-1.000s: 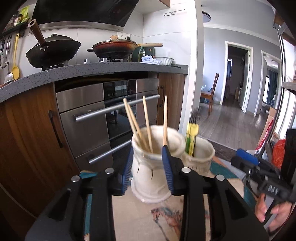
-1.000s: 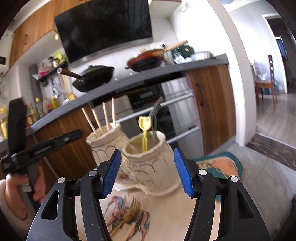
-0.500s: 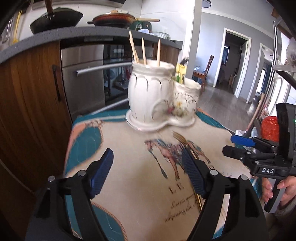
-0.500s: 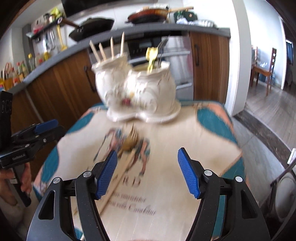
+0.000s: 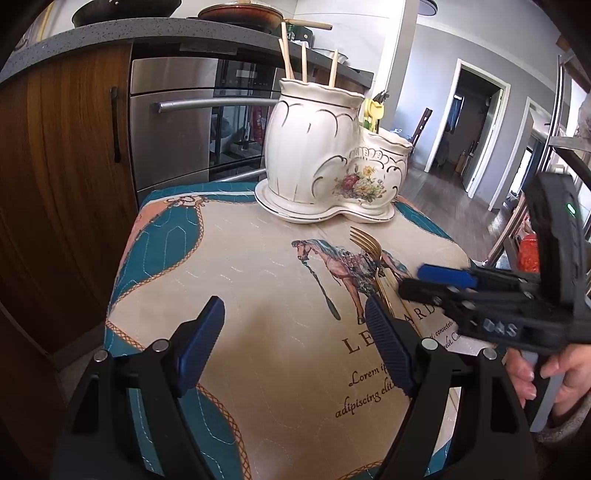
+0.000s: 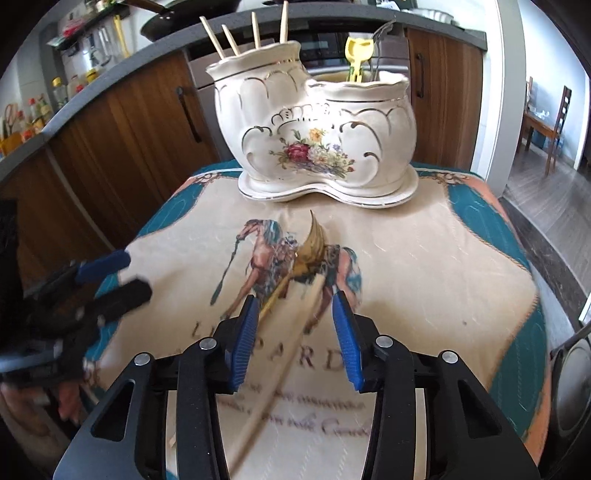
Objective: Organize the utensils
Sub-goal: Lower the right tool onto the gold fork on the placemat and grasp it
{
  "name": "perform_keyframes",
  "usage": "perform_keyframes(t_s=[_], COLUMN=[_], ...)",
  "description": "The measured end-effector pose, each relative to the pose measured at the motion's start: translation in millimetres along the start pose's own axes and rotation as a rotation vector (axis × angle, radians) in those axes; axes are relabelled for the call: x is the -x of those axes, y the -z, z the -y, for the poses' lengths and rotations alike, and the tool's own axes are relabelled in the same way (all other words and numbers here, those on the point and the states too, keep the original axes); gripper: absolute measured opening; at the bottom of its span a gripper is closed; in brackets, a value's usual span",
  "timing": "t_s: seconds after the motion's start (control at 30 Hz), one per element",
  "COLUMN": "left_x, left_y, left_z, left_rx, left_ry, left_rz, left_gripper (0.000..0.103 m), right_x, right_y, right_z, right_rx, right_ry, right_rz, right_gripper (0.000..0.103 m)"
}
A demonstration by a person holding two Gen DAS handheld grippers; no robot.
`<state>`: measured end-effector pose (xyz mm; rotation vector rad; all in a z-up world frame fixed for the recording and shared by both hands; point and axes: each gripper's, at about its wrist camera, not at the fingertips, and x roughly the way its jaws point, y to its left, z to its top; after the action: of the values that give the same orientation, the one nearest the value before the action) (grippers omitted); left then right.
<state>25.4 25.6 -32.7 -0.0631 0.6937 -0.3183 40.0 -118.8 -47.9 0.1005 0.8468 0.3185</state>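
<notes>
Only in the right wrist view is the gold fork (image 6: 312,245) seen, with a chopstick (image 6: 280,365), between the closing, not yet pressing fingers of the right gripper (image 6: 295,334). Four chopsticks (image 6: 255,27) are counted in the two-pot ceramic holder (image 6: 314,136) at the cloth's (image 6: 424,258) far end. The left gripper (image 5: 295,341) is held wide apart over bare cloth.

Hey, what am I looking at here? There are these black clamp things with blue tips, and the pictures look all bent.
There is no robot here. A person holds a hand tool in each hand, each with two blue-padded jaws and a wide-angle camera looking along them, which is why the pictures curve. One picture comes from the left gripper, the other from the right gripper; each also catches the other tool at its edge. On the printed cloth stands a white ceramic utensil holder with chopsticks in its taller pot. A gold fork and a pale stick lie in front. The left jaws are open and empty. The right jaws are closing around the fork and stick, not yet gripping.
</notes>
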Motion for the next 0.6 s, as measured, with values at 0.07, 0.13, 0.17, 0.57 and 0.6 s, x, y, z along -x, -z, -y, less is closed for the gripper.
perform_keyframes(t_s=[0.07,0.13,0.17,0.57,0.6], left_x=[-0.9,-1.1,-1.5,-5.3,-5.1], left_y=[1.0,1.9,2.4,3.6,3.9], left_z=[1.8,2.0,1.4,-3.7,-3.8], left_rx=[-0.013,-0.022,-0.021,0.001,0.002], left_ry=[-0.003,-0.008,-0.003,0.040,0.040], left_rz=[0.002,0.007,0.008,-0.003,-0.002], left_gripper=[0.078,0.078,0.078,0.078,0.078], right_x=[-11.2,-19.7,-24.8,-34.3,-32.2], right_y=[-8.8,-16.1,-19.7,-28.2,-28.2], right_z=[-2.5,-4.1,-6.4,20.4,22.6], right_rx=[-0.013,-0.023,-0.016,-0.204,-0.217], right_ry=[0.025,0.039,0.062,0.001,-0.015], right_rz=[-0.007,-0.018,-0.023,-0.047,-0.045], right_gripper=[0.044,0.043,0.039,0.013,0.013])
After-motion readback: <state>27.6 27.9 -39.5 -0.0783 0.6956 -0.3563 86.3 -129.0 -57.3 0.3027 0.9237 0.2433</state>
